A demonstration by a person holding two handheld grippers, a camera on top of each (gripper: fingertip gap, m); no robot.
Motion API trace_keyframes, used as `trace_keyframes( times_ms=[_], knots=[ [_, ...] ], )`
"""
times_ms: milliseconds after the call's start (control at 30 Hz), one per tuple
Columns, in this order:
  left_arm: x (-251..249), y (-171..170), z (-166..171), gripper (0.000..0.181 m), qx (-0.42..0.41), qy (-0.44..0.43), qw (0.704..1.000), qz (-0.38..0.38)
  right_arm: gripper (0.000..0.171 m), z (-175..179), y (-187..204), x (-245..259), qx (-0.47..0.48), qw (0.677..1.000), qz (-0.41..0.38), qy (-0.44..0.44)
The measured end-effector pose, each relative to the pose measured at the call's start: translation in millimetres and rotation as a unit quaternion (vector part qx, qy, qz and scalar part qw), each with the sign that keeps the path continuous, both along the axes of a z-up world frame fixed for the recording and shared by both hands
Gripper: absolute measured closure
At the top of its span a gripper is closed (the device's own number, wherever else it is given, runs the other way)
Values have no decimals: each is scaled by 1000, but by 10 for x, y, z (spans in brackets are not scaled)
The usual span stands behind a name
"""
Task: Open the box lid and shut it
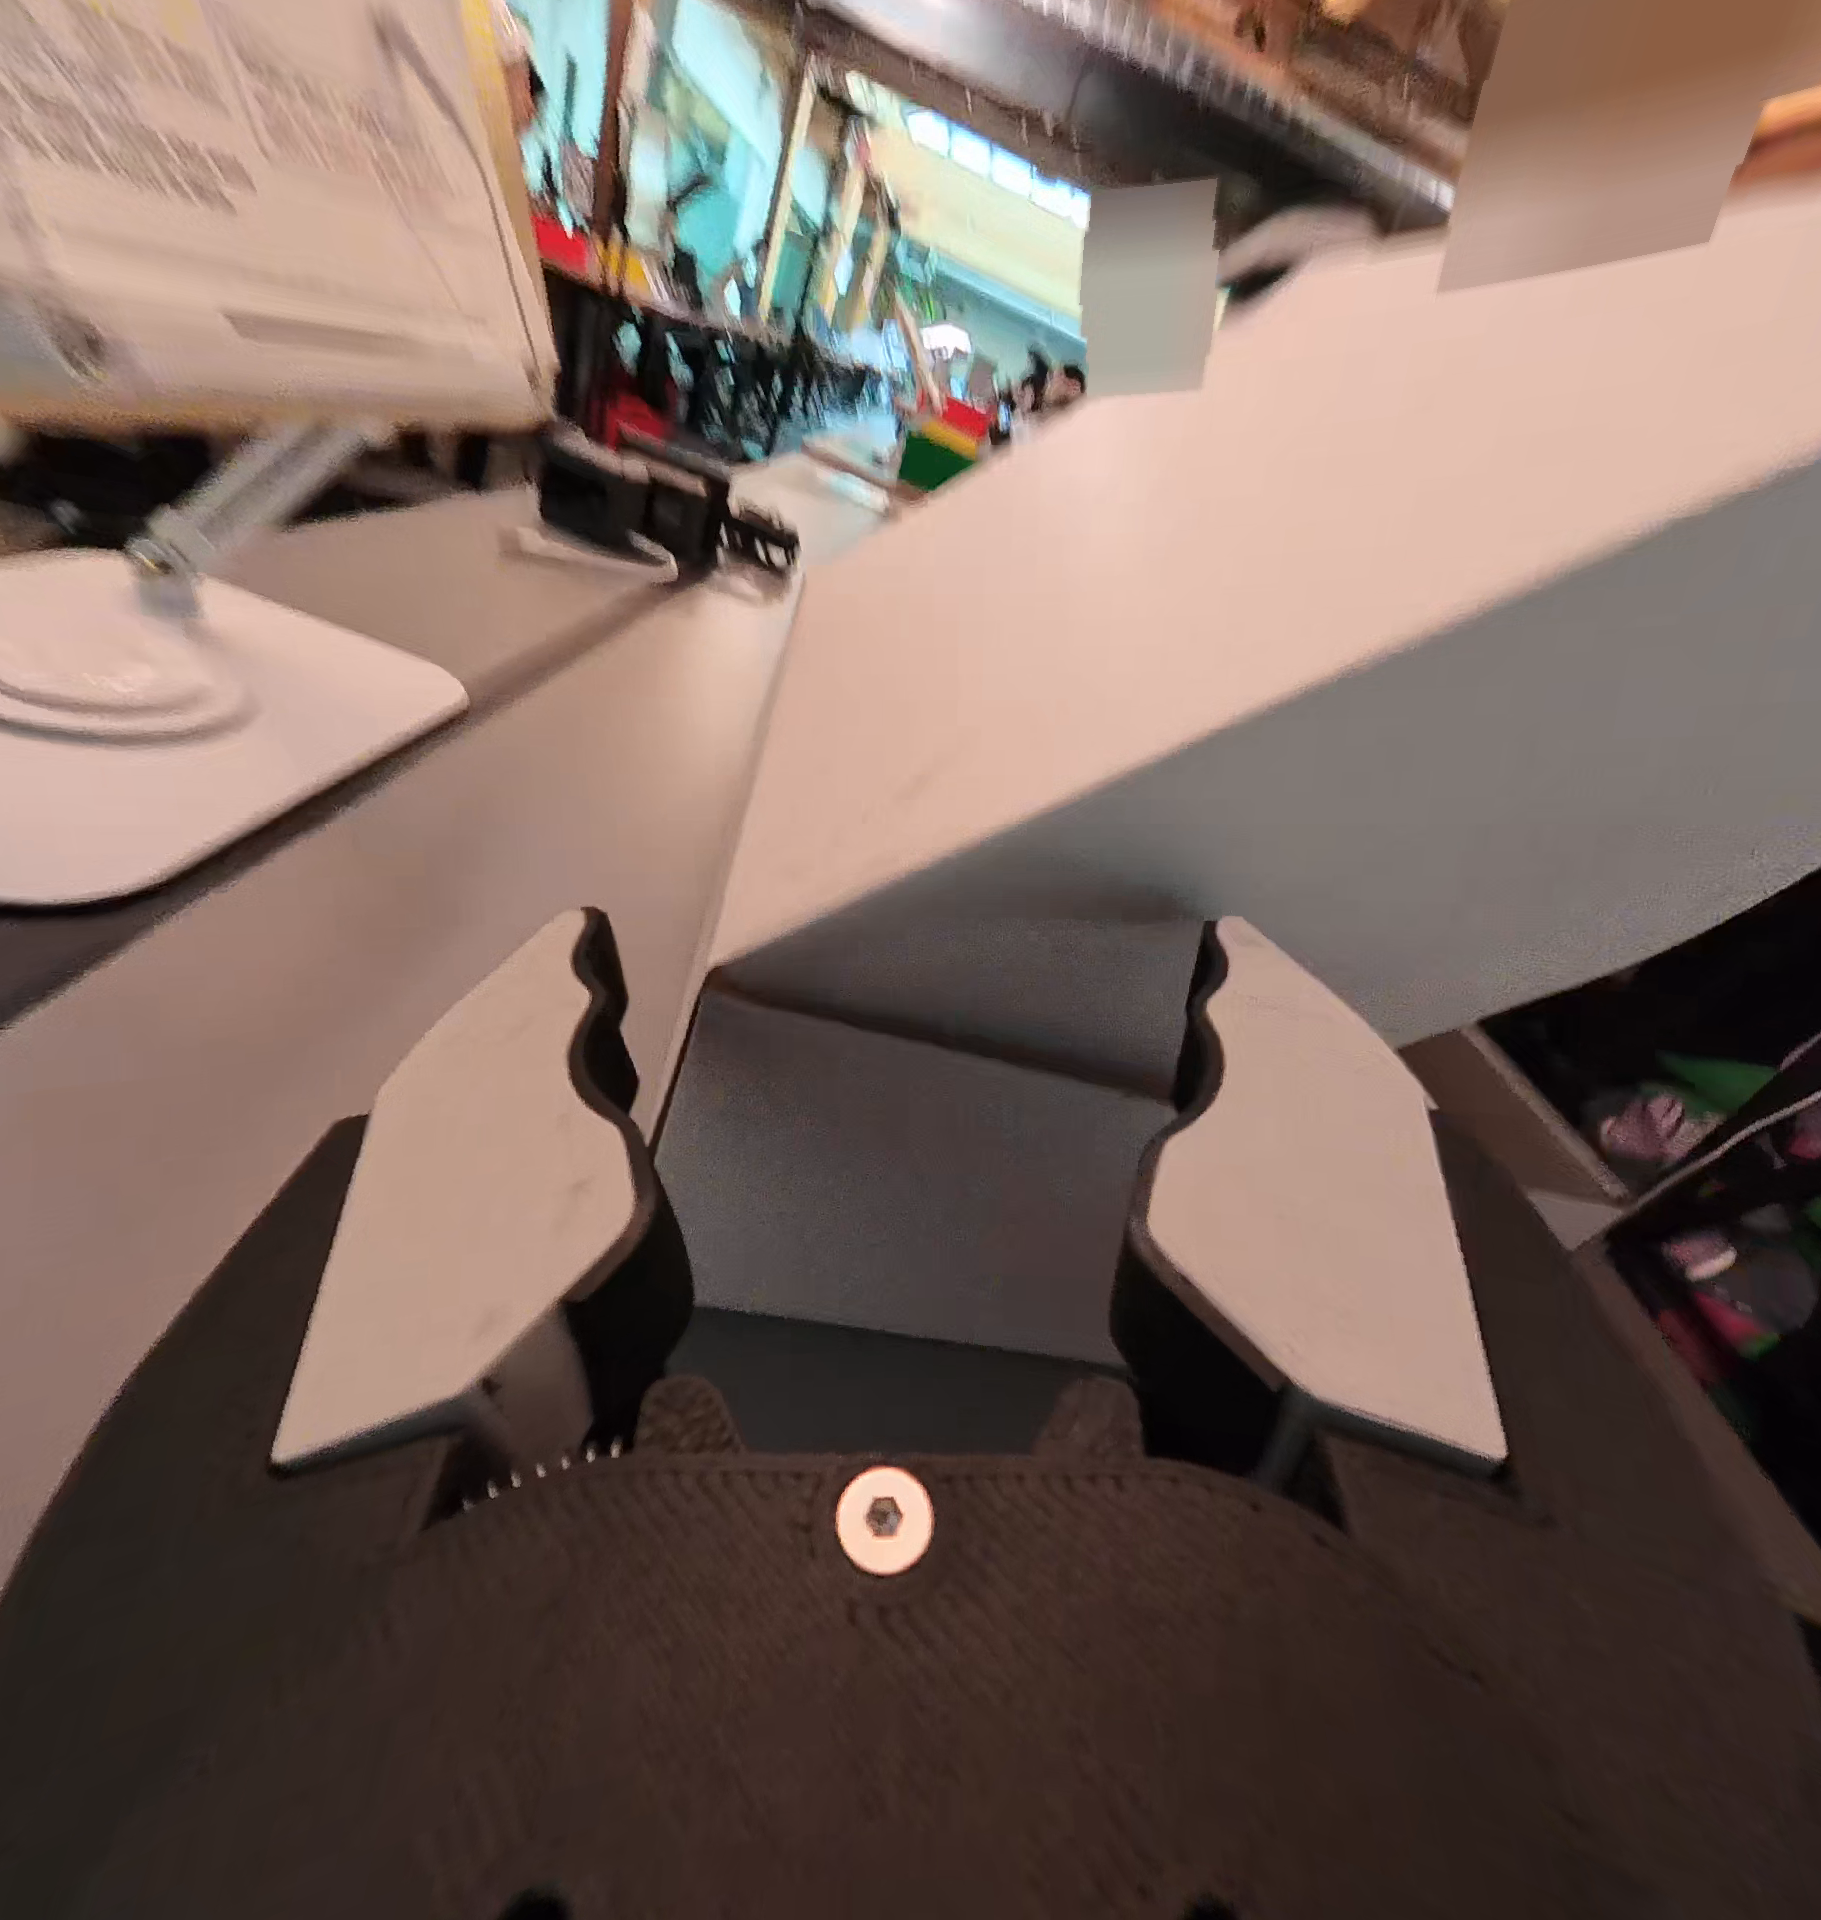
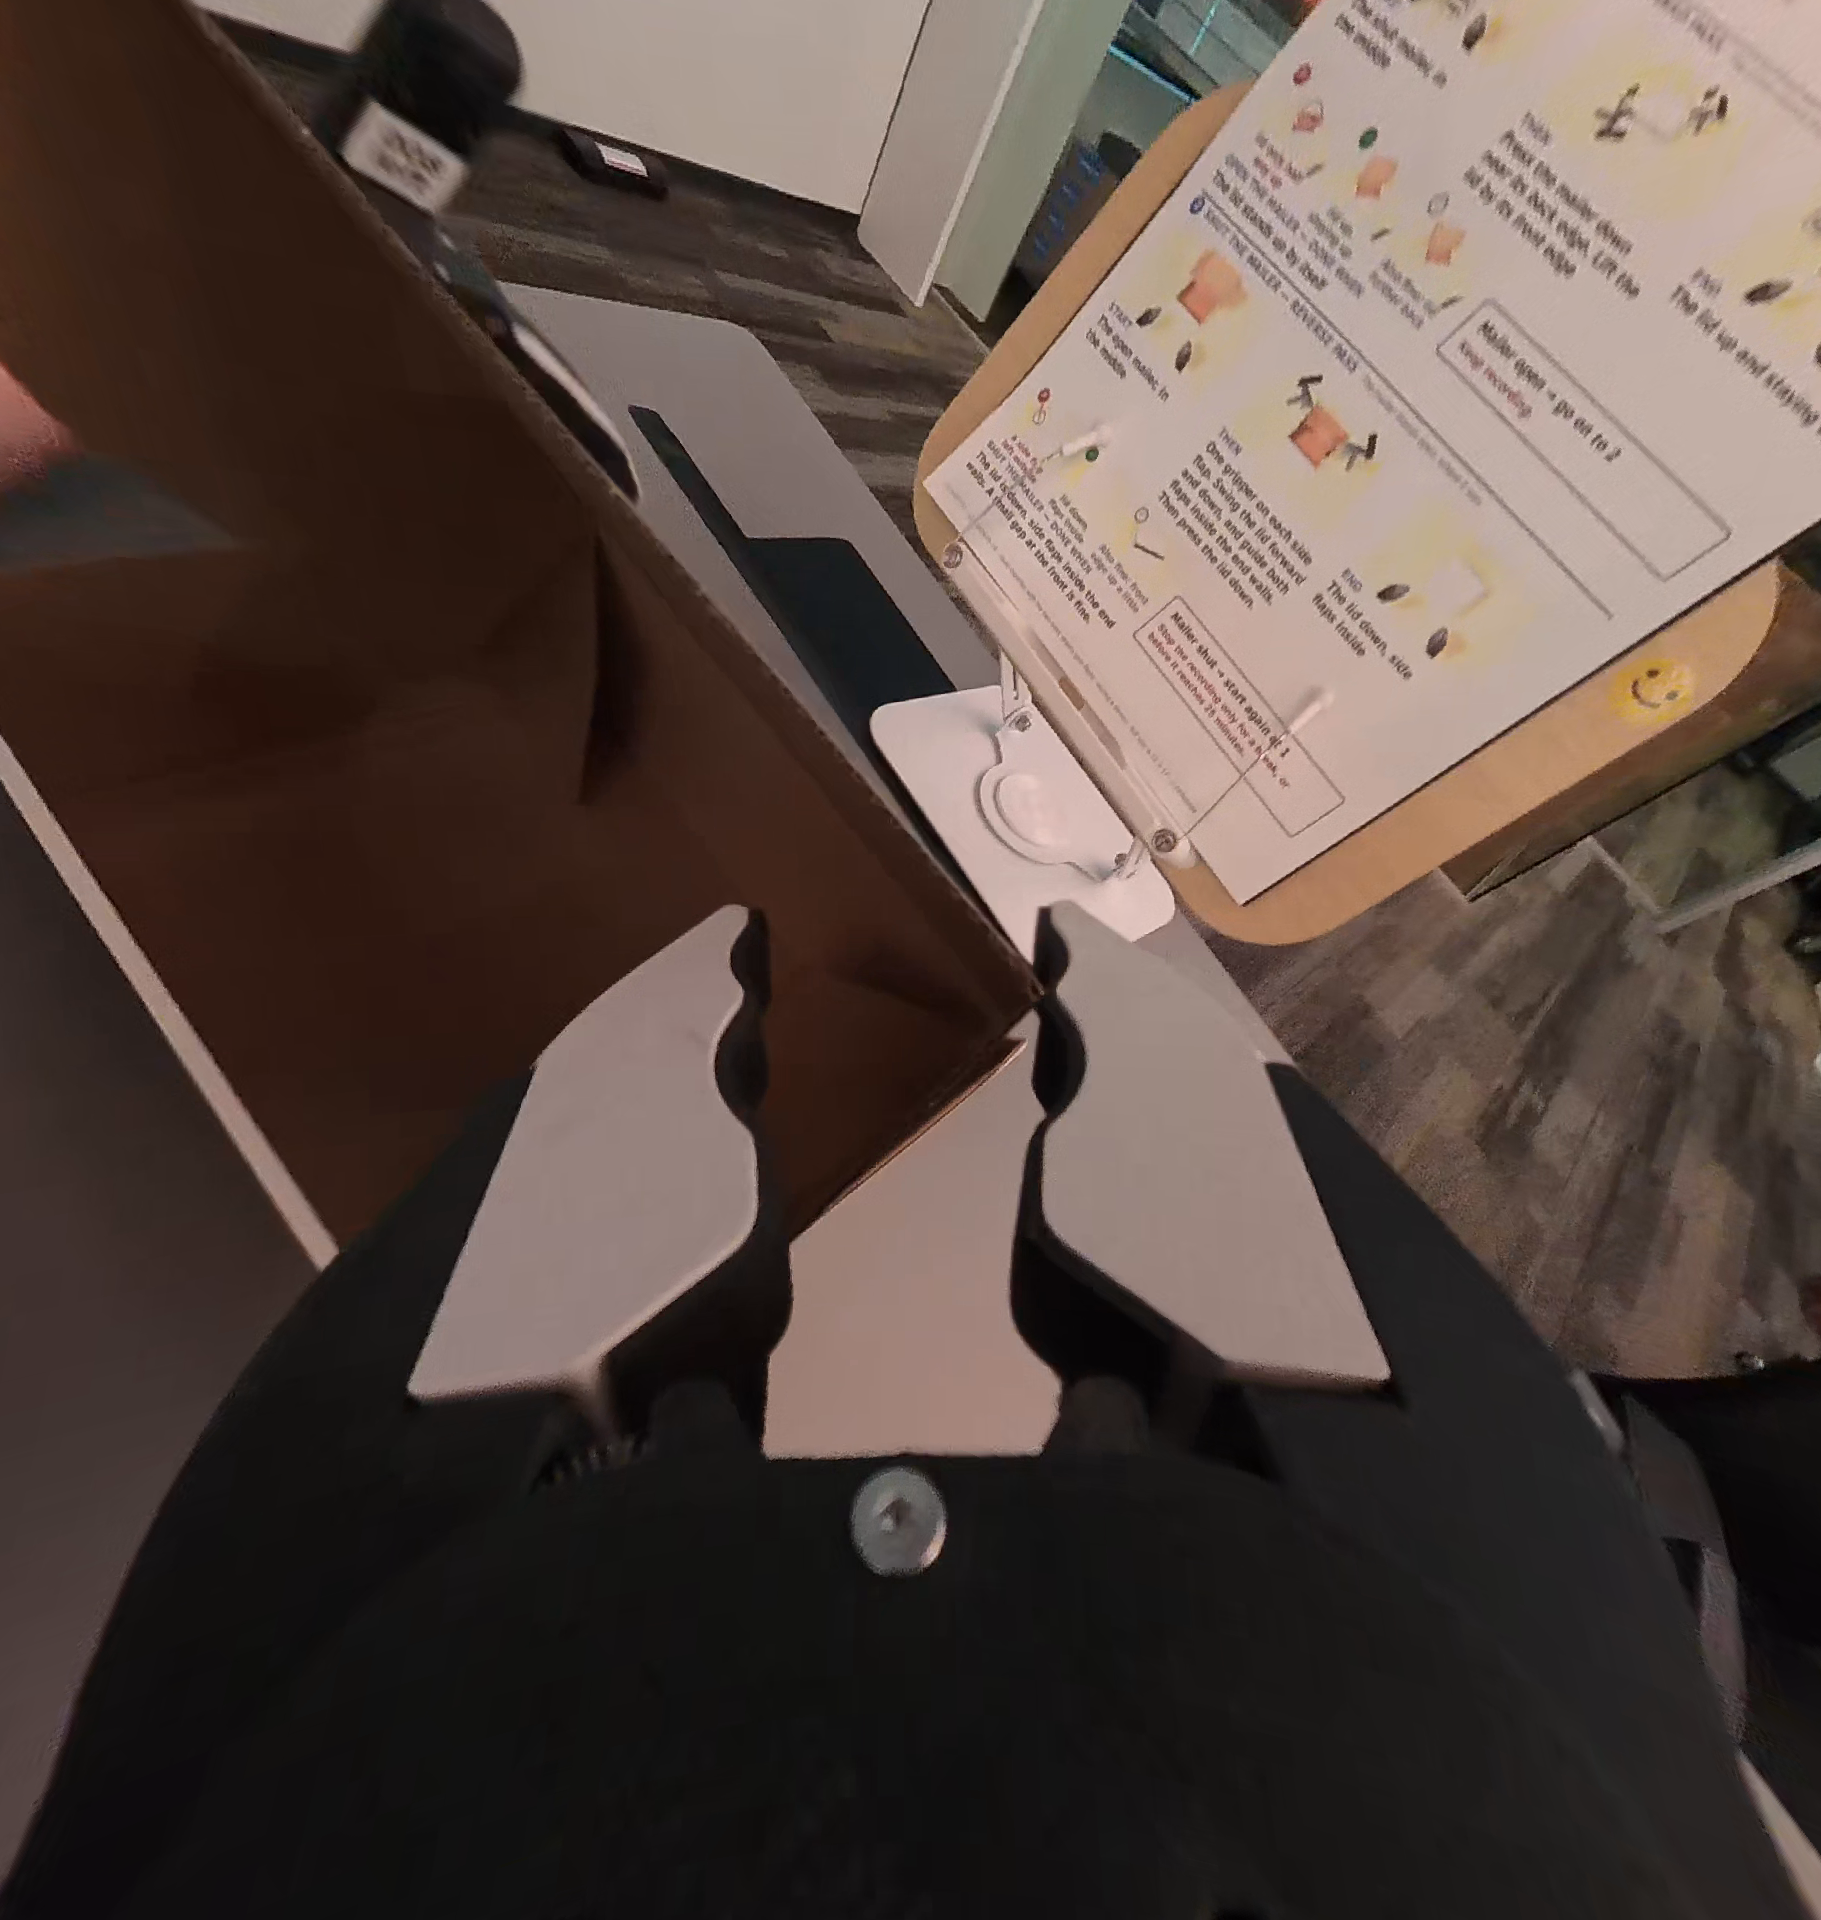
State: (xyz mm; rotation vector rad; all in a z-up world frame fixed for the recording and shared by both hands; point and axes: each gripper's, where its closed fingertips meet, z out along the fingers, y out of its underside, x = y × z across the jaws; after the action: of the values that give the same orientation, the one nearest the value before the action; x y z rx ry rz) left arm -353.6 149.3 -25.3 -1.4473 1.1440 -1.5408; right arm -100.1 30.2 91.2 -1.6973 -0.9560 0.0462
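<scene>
- Fingers of the left gripper [image 1: 901, 1049] stand wide apart with nothing between them — just ahead of the tips hangs the box lid [image 1: 1249, 644], a pale panel tilted up and slanting across the view, its lower edge close above the fingertips but not visibly touched.
- Below and beyond those tips lies the box [image 1: 916, 1174] itself; its grey inner wall fills the gap between the fingers, and a long side wall runs off to the left.
- The right gripper [image 2: 895, 977] is also spread, gripping nothing; a corner of the brown cardboard lid sits between its fingertips, very near the right finger, though contact cannot be confirmed.
- Farther out to the right of that gripper stands an instruction sheet [image 2: 1405, 436] on a white stand [image 2: 989, 800]; the grey table [image 2: 698, 416] runs away ahead.
- My reading: the lid is partway through its swing, with one gripper at each side.
- To do this step well, keep both grippers level with each other so the panel does not twist, push on the lid's edge rather than pinch it, and guide the side flaps inside the walls before pressing down.
- Risk, as I judge it: uneven pressure could buckle the corner by the right gripper.
</scene>
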Motion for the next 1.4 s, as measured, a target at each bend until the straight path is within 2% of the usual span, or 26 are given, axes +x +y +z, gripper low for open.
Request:
trace_keyframes(
  times_ms=[67,167,267,367,433,500,667,733,800,833,867,933,1133,1267,1400],
  knots=[
    [-217,11,336,80,3,-39,998,41,123,-23,19,25,-3,1000,-14,-10],
    [-484,-1,620,71,3,-3,990,142,127,-24,17,27,-10,999,-30,-7],
    [-517,-261,935,65,28,35,977,209,132,-19,21,37,-18,998,-53,0],
    [-414,-633,1043,61,56,104,953,280,133,-18,67,76,-13,996,-84,-5],
    [-371,-856,1047,63,54,124,926,351,133,-5,91,72,-13,995,-97,9],
    [-303,-1030,1010,68,19,105,903,417,133,0,104,90,-11,994,-109,11],
    [136,-1342,774,71,-72,51,906,414,133,-48,84,56,-21,993,-112,19],
    [145,-1256,707,89,-63,69,891,444,132,-65,70,31,-22,994,-108,18],
    [24,-1099,650,115,-20,112,859,499,125,-57,72,23,-18,994,-107,23],
    [-12,-1064,654,137,2,126,849,512,120,-38,76,39,-14,993,-111,29],
    [-43,-1041,655,152,19,141,840,524,115,-12,80,67,-8,992,-117,38],
    [-94,-1024,638,162,37,171,821,544,106,15,61,129,-11,989,-134,62],
    [-156,-1055,532,174,105,249,763,588,107,-104,-162,206,-39,981,-169,89],
    [-151,-1116,357,174,111,267,751,594,122,-417,-332,210,-79,972,-175,136],
    [-116,-1182,180,172,90,263,769,576,149,-754,-449,133,-132,962,-165,173]
  ],
)
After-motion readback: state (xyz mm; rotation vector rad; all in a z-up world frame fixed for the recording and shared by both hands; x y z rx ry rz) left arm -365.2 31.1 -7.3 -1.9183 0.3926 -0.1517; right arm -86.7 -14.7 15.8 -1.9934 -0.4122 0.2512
